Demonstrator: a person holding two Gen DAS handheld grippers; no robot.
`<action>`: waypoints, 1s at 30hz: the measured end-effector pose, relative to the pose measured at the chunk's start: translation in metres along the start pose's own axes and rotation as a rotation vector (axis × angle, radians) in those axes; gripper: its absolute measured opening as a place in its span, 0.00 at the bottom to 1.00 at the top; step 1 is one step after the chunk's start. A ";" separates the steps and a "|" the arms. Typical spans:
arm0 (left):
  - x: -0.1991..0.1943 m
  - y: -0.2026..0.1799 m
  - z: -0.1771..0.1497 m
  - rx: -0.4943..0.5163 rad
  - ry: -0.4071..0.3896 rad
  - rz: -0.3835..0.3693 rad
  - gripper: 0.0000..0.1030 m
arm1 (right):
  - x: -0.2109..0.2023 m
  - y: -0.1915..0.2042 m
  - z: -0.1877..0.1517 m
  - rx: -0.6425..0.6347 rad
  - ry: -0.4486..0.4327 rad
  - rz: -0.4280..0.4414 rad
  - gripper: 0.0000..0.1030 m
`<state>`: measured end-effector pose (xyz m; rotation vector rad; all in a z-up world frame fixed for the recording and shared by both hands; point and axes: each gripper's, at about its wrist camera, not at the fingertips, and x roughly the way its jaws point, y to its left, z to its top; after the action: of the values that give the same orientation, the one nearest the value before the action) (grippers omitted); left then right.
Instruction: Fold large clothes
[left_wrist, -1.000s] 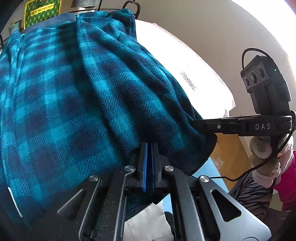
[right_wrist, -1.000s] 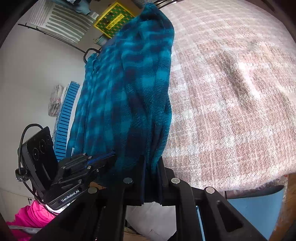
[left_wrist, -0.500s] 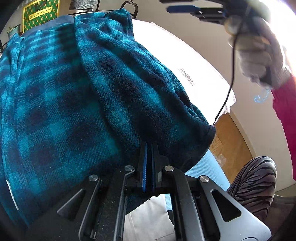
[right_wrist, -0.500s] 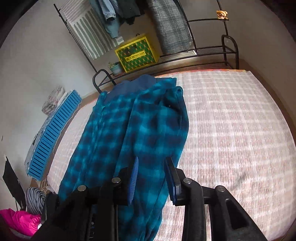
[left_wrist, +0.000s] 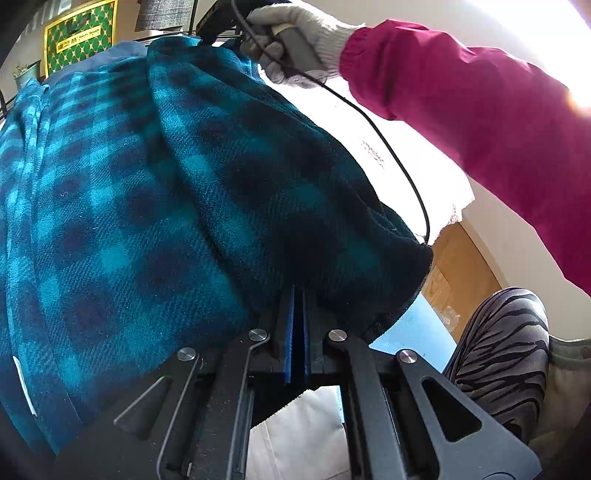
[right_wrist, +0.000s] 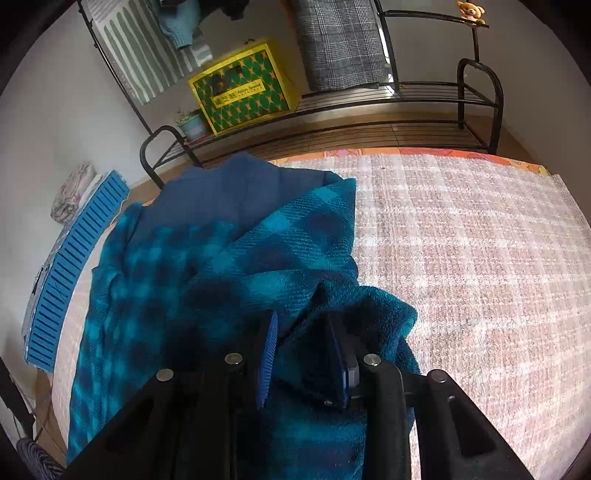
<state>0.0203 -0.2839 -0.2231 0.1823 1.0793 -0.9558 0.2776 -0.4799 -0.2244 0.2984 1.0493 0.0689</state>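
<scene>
On the bed (right_wrist: 461, 258), the left gripper (left_wrist: 297, 314) is still pinching the garment's (left_wrist: 129, 203) hem. Farther up — having let go — the right gripper (right_wrist: 303, 343) is hovering spread over the collar end.

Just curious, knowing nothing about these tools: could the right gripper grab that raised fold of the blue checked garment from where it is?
Probably yes. The right gripper is open, and the raised fold of the blue checked garment sits right between its fingers, with nothing in the way. Closing should catch it.
</scene>
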 end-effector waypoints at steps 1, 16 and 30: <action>0.000 -0.001 -0.001 0.003 -0.005 0.003 0.01 | 0.006 -0.001 -0.001 0.000 -0.009 -0.005 0.28; -0.035 -0.002 -0.017 -0.042 -0.022 -0.007 0.01 | -0.042 0.078 -0.051 -0.154 0.053 0.133 0.30; -0.069 0.001 -0.014 -0.024 -0.079 -0.046 0.01 | -0.167 0.055 -0.104 -0.038 -0.036 0.150 0.35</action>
<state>0.0024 -0.2366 -0.1748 0.0990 1.0252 -0.9832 0.1087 -0.4379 -0.1165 0.3422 0.9880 0.2179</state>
